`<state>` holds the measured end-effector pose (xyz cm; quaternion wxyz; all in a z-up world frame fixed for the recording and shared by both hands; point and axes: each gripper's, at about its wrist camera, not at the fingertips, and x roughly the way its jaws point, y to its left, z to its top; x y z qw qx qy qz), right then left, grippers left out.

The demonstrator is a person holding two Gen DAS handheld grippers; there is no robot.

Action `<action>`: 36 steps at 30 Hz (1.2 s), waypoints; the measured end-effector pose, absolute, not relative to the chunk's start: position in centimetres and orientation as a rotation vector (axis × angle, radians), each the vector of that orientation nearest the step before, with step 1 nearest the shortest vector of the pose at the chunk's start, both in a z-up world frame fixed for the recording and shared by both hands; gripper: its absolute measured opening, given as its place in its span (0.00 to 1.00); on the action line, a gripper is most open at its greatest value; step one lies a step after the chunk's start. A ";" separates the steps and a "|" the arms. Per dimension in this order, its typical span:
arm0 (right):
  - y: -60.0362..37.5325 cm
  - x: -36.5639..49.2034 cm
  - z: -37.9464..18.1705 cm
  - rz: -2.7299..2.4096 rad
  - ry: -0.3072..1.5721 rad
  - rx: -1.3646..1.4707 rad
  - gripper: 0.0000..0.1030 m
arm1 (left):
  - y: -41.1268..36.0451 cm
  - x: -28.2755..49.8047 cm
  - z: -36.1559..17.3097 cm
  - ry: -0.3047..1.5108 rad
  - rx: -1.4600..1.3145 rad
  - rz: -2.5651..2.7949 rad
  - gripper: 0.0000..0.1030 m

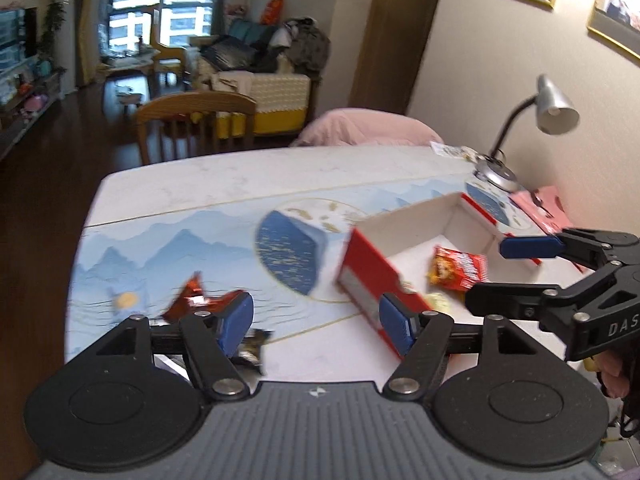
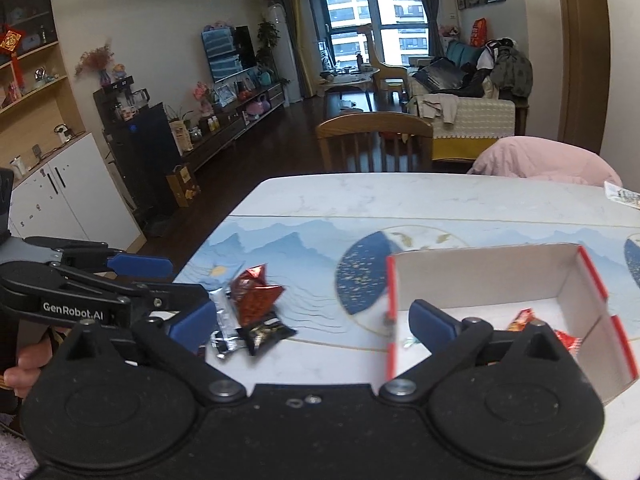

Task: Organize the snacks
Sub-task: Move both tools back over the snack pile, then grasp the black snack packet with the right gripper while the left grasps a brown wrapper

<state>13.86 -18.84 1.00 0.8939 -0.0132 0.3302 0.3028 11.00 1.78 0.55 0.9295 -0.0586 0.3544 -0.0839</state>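
Note:
A red and white cardboard box (image 1: 372, 272) lies open on the table; it also shows in the right wrist view (image 2: 480, 276). Inside lie a red and yellow snack packet (image 1: 458, 268) and a pale wrapped sweet (image 1: 438, 302). Left of the box lie loose snacks: a red-orange foil packet (image 2: 256, 296), a black packet (image 2: 266, 334) and a silver packet (image 2: 222, 320). My left gripper (image 1: 316, 320) is open and empty, between the snacks and the box. My right gripper (image 2: 312, 320) is open and empty, its right finger over the box.
A blue patterned table runner (image 1: 192, 248) covers the white table (image 1: 248, 172). A silver desk lamp (image 1: 532, 120) stands at the far right by the wall. A wooden chair (image 1: 196, 120) and a pink-covered chair (image 1: 368, 128) stand behind the table.

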 end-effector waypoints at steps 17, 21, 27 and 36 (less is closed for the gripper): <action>-11.6 12.3 -2.5 0.650 0.683 -0.114 1.00 | 11.1 6.6 -5.2 0.757 -0.110 -0.011 0.79; -10.1 13.0 -3.6 0.660 0.721 -0.142 1.00 | 12.0 6.8 -7.3 0.786 -0.103 0.018 0.79; -8.2 15.0 -5.6 0.640 0.791 -0.165 1.00 | 12.4 7.7 -9.7 0.816 -0.099 0.011 0.79; -5.4 19.5 -10.0 0.531 0.947 -0.131 0.97 | 11.8 10.2 -12.8 0.876 -0.072 -0.025 0.79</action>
